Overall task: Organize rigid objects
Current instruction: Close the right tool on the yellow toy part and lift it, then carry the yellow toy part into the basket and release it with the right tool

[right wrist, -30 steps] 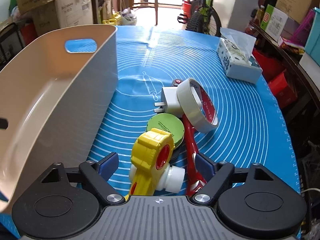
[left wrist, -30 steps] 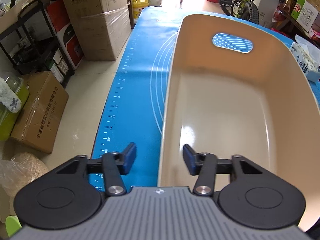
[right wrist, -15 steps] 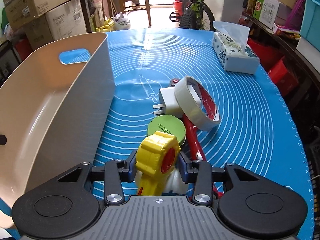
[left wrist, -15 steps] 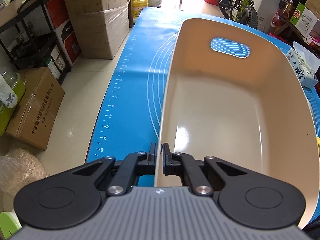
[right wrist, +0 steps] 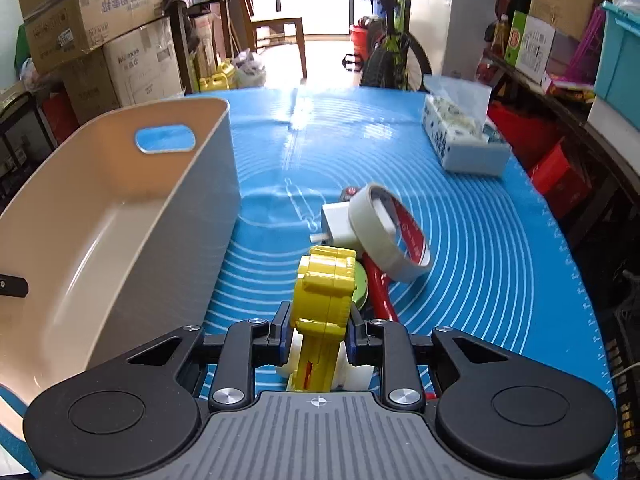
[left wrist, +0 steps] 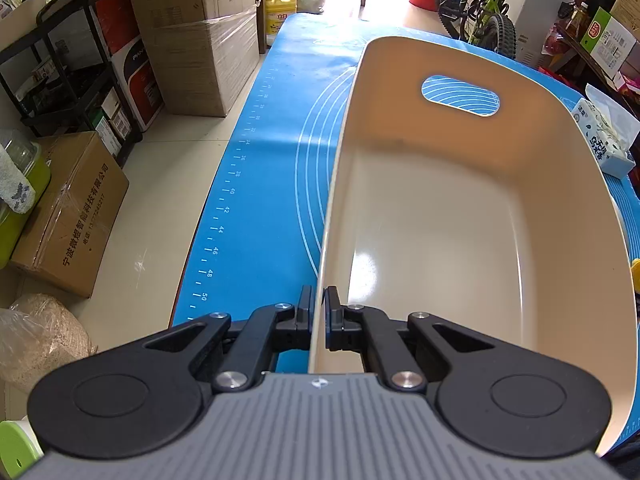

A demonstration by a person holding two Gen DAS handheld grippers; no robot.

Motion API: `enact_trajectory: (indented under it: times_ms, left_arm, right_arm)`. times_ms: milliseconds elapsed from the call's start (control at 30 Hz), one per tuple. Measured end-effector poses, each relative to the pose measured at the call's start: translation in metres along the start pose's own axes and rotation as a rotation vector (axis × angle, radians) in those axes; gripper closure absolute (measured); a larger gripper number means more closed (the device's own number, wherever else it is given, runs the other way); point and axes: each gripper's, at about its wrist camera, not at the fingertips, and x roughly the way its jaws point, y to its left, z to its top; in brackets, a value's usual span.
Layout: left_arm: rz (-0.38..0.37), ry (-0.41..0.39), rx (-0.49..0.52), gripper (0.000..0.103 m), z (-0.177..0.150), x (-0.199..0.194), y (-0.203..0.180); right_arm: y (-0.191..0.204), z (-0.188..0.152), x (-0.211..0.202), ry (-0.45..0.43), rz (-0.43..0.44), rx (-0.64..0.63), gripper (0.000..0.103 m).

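Observation:
My left gripper (left wrist: 318,312) is shut on the near left wall of the beige bin (left wrist: 460,216), which is empty and stands on the blue mat (left wrist: 264,184). The bin also shows at the left of the right wrist view (right wrist: 120,216). My right gripper (right wrist: 317,330) is shut on a yellow tape dispenser (right wrist: 326,280) and holds it lifted above the mat. Behind it lie a green round tin (right wrist: 361,286), a red-handled tool (right wrist: 380,292), a roll of tape (right wrist: 390,232) and a white plug adapter (right wrist: 336,226).
A tissue pack (right wrist: 460,140) lies at the mat's far right. Cardboard boxes (left wrist: 200,28) and a black rack (left wrist: 72,64) stand on the floor to the left of the table. A bicycle (right wrist: 390,48) stands beyond the far edge.
Both grippers went from open to shut: the left closed on the bin wall, the right closed on the yellow dispenser and raised it, turning it upright.

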Motion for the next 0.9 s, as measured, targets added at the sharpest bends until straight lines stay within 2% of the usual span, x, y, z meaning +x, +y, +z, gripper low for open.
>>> enact_trajectory:
  times_ms: [333, 500, 633, 767, 900]
  left_arm:
    - [-0.013, -0.001, -0.003, 0.097, -0.001, 0.000, 0.000]
    - [-0.010, 0.001, -0.001, 0.097, -0.001, 0.001, -0.001]
    - [-0.010, 0.000, -0.002, 0.097, -0.002, 0.001, -0.001]
    - [-0.009, 0.000, 0.001, 0.097, -0.002, 0.001, -0.001]
    - [-0.009, 0.000, 0.001, 0.097, -0.003, 0.001, -0.001]
  right_arm:
    - [0.003, 0.038, -0.045, -0.163, 0.005, 0.015, 0.070]
    - [0.014, 0.069, -0.064, -0.250, 0.045, 0.016, 0.070]
    - [0.038, 0.094, -0.072, -0.307, 0.097, -0.016, 0.070]
    - [0.071, 0.107, -0.068, -0.324, 0.153, -0.060, 0.070]
    - [0.099, 0.107, -0.049, -0.283, 0.205, -0.079, 0.070]
